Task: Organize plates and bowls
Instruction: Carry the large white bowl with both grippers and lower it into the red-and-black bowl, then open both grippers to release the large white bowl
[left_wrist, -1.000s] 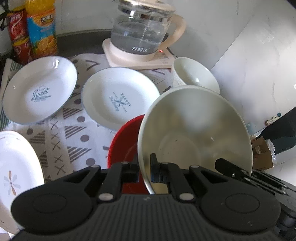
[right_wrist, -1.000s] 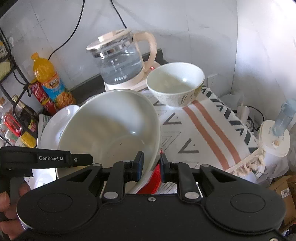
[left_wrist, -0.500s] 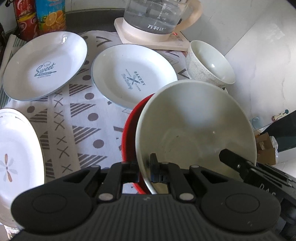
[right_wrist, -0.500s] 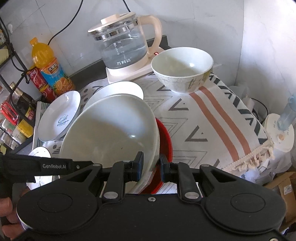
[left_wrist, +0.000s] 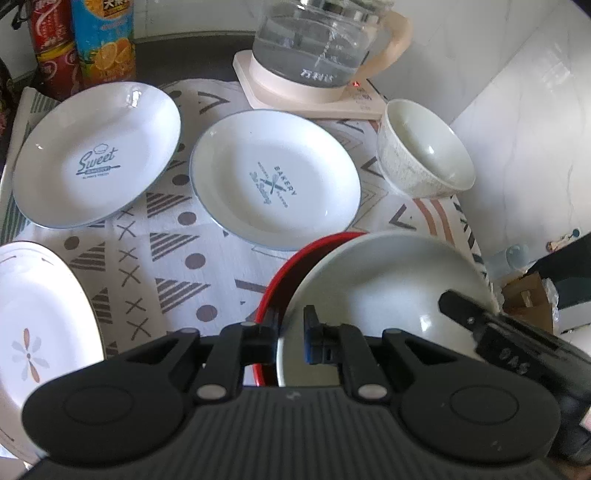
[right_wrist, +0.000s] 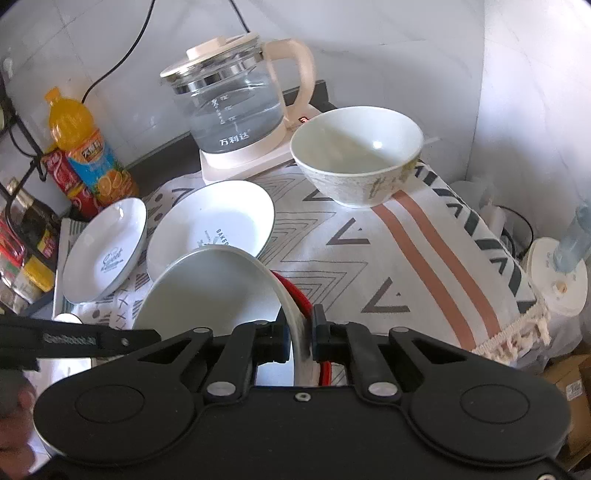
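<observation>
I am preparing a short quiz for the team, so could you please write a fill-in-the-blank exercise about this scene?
1. Both grippers clamp the rim of the large white bowl, which sits inside a ____ bowl.
2. The plate nearest the kettle reads "____".
3. The bottle holds a drink coloured ____.
4. The small bowl stands on the patterned ____.

Missing words: red; BAKERY; orange; cloth

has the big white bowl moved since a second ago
Yes. In the right wrist view the big white bowl has dropped away from the kettle and now covers less of the Bakery plate, both grippers' jaws still clamped on its rim.
</observation>
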